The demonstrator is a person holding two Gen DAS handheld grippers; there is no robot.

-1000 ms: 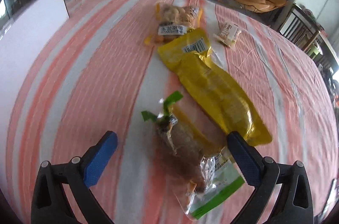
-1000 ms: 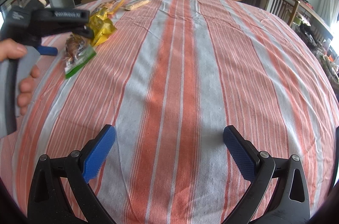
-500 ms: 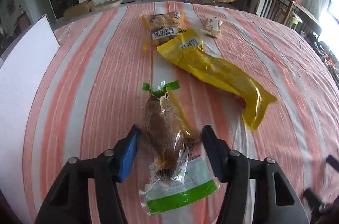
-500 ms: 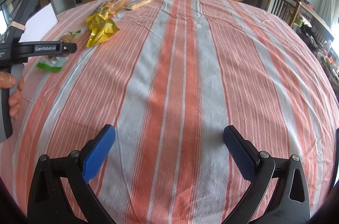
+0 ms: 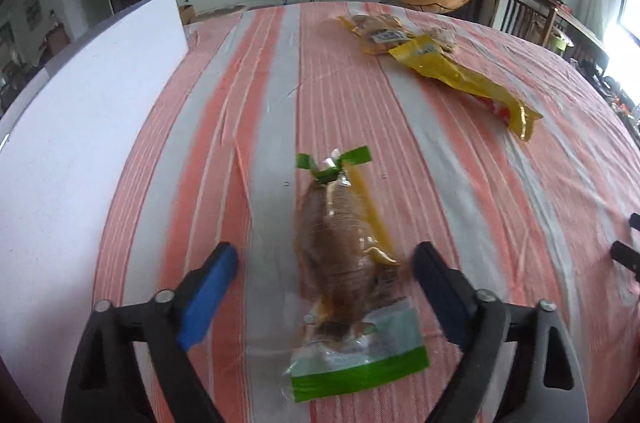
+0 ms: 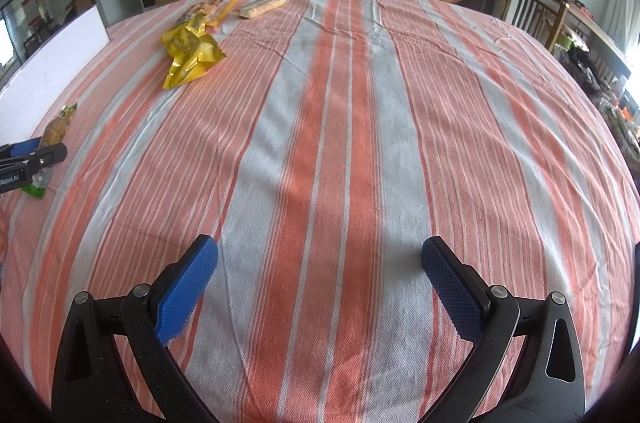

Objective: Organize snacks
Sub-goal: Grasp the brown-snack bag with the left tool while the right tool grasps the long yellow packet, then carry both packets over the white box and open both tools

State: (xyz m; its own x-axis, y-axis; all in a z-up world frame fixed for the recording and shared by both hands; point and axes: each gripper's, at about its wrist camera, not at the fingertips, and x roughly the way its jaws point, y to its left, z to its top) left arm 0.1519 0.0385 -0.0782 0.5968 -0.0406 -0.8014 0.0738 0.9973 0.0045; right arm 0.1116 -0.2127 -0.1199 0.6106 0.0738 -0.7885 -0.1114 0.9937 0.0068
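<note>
Jaws of the left gripper [image 5: 324, 259] have just been opening around the bread bag [image 5: 344, 263] lying on the cloth [image 5: 340, 83], pads clear; the right gripper [image 6: 320, 263] gapes empty.

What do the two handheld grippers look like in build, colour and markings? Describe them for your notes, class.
The left gripper and right gripper match: each has two black plastic arms with triangular cut-outs and silver rivets. Their fingers carry blue pads with a fine knurled texture. In the right wrist view, white lettering ending "Robot.AI" shows on the left gripper's black body. No cables or sleeves are visible.
</note>
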